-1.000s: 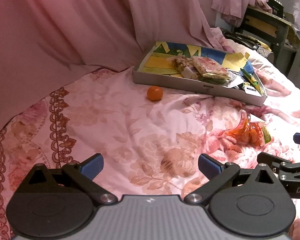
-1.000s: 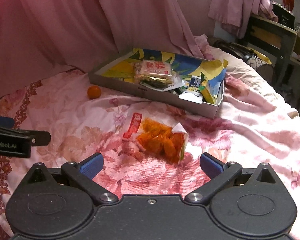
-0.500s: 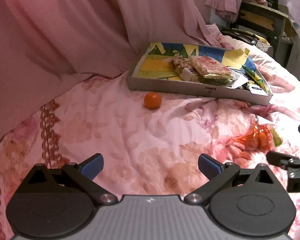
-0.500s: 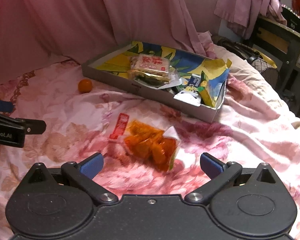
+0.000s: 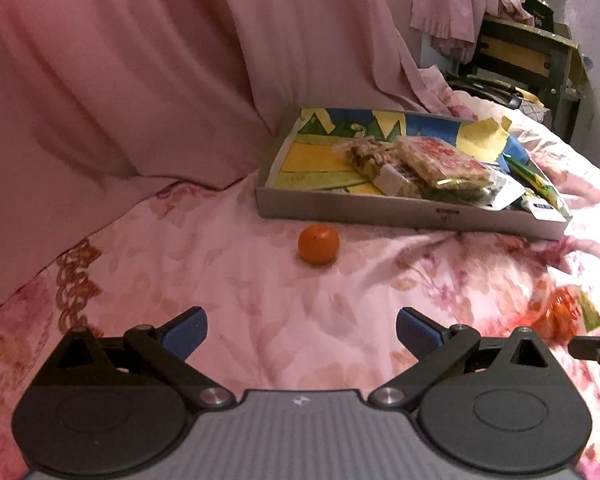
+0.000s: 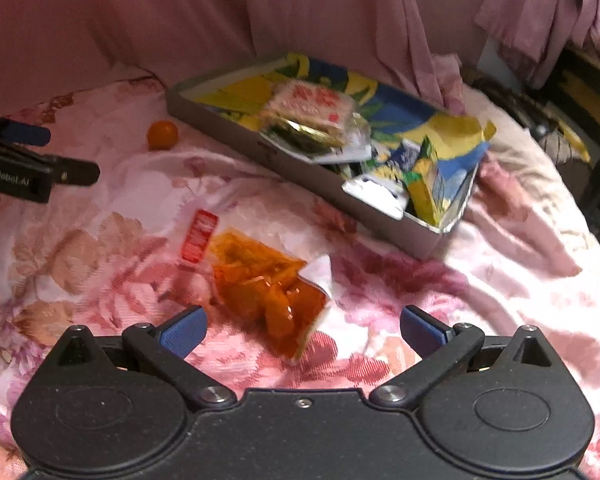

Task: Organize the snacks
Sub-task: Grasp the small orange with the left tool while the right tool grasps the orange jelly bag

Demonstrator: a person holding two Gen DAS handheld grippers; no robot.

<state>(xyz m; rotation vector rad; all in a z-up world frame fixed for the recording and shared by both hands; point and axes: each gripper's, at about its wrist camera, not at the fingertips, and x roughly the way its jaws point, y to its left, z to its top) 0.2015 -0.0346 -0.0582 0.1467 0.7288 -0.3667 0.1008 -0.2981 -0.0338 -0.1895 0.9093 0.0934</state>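
**Two black hand-held grippers with blue pads**

The left hand-held gripper (image 5: 302,326) has a ribbed grey body flanked by two round black discs, black linkage arms with silver pivot screws, and blue fingertips (image 5: 186,330). The right hand-held gripper (image 6: 302,326) is alike but with a speckled black body. White lettering marks the left one's side.

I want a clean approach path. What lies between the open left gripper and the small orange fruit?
Nothing: in the left wrist view only bare floral bedspread runs from the left gripper to the orange fruit.
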